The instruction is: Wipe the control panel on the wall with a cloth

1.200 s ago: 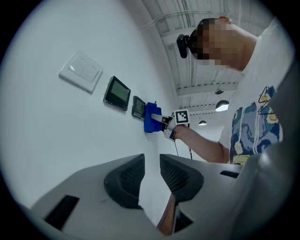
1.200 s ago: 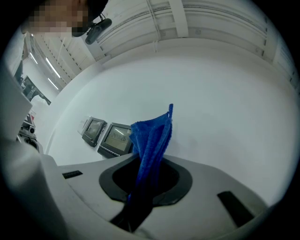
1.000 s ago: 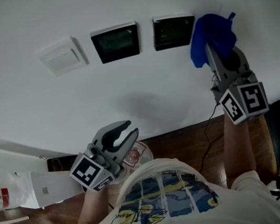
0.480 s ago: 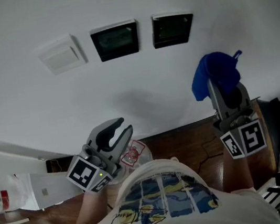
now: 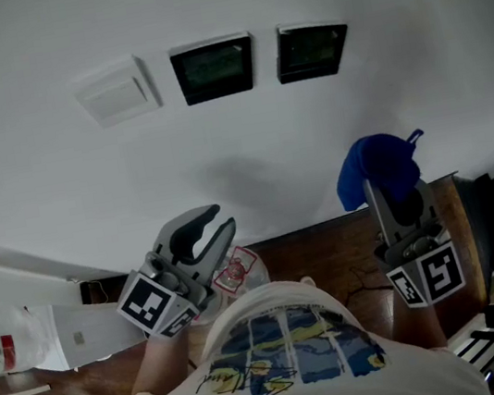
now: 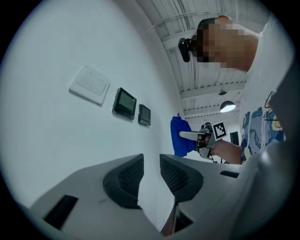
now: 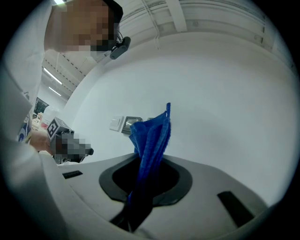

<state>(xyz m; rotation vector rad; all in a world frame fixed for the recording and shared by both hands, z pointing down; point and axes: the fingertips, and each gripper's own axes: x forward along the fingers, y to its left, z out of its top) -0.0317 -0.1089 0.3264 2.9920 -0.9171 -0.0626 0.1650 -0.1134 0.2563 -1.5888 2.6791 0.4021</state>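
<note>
With cloth (image 5: 373, 166) clamped in right gripper (image 5: 382, 188), panels (image 5: 213, 68) up and left of it, and left gripper (image 5: 221, 220) slightly apart and empty, probably calls for lifting up-left, then pressing cloth flat and sweeping lightly across each screen.

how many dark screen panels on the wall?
2. They sit side by side on the wall: the left panel, beside the white switch plate, and the right panel, nearer the blue cloth. None seems hidden.
</note>
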